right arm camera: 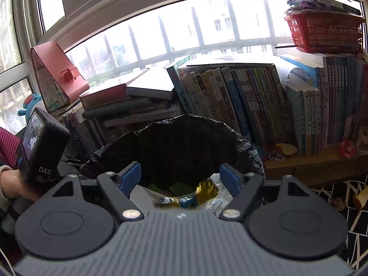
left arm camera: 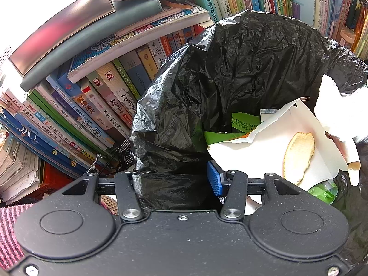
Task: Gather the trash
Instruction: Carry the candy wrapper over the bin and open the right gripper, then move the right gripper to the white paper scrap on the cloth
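Left tongs (left arm camera: 177, 179): closed on the near rim of the black trash bag (left arm camera: 241, 73), film pinched between the pads. Right tongs (right arm camera: 179, 176): jaws wide apart, nothing gripped, poised above the bag's mouth. Contents: white paper (left arm camera: 276, 138) carrying a peel (left arm camera: 299, 156), green packaging (left arm camera: 243, 120), gold foil wrapper (right arm camera: 204, 189) below the right tongs. Surroundings: rows of books (right arm camera: 241, 96) on the far side, red basket (right arm camera: 326, 32) far right.

I count one black bin bag (right arm camera: 184, 142), one orange peel (left arm camera: 299, 156), one gold wrapper (right arm camera: 204, 189), one red basket (right arm camera: 324, 32).
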The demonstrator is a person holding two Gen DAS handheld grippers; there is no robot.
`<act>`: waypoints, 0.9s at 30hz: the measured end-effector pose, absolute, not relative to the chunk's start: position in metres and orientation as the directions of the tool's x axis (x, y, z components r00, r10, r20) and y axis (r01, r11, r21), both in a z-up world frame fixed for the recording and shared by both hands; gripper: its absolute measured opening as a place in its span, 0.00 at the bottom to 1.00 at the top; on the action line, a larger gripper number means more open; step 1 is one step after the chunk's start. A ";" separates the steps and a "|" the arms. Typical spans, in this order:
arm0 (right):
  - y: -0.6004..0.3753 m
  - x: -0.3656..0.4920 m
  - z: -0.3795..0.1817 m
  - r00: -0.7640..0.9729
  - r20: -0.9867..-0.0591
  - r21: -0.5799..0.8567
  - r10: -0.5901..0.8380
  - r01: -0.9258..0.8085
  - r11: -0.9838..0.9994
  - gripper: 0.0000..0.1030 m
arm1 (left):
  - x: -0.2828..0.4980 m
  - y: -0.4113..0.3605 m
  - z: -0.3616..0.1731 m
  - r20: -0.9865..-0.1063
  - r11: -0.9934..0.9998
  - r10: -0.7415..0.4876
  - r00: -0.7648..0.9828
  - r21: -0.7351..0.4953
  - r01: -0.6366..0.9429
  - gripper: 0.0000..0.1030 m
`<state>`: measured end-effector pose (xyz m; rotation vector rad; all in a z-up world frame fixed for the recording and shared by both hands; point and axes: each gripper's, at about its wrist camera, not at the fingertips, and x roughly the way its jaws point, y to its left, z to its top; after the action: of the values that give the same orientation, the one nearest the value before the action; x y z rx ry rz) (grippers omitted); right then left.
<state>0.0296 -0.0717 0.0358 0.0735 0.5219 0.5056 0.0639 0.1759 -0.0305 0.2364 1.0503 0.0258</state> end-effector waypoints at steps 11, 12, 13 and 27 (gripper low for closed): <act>-0.100 0.036 0.043 0.848 -0.378 0.207 0.371 -0.313 0.927 0.86 | 0.064 0.175 -0.030 -0.856 0.975 0.133 0.500 0.205 0.091 0.46; -0.105 0.037 0.043 0.861 -0.371 0.209 0.347 -0.287 0.935 0.86 | 0.064 0.175 -0.030 -0.856 0.975 0.133 0.500 0.205 0.092 0.46; -0.110 0.038 0.043 0.873 -0.366 0.212 0.323 -0.260 0.942 0.87 | 0.064 0.175 -0.030 -0.856 0.975 0.132 0.500 0.204 0.092 0.46; -0.205 0.082 -0.045 0.811 -0.584 0.168 -0.035 0.163 0.972 0.91 | 0.064 0.175 -0.030 -0.856 0.975 0.132 0.500 0.204 0.091 0.46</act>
<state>0.0816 -0.2050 -0.0453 0.2156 0.6167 -0.1068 0.0635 0.1752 -0.0300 0.2347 1.0497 0.0248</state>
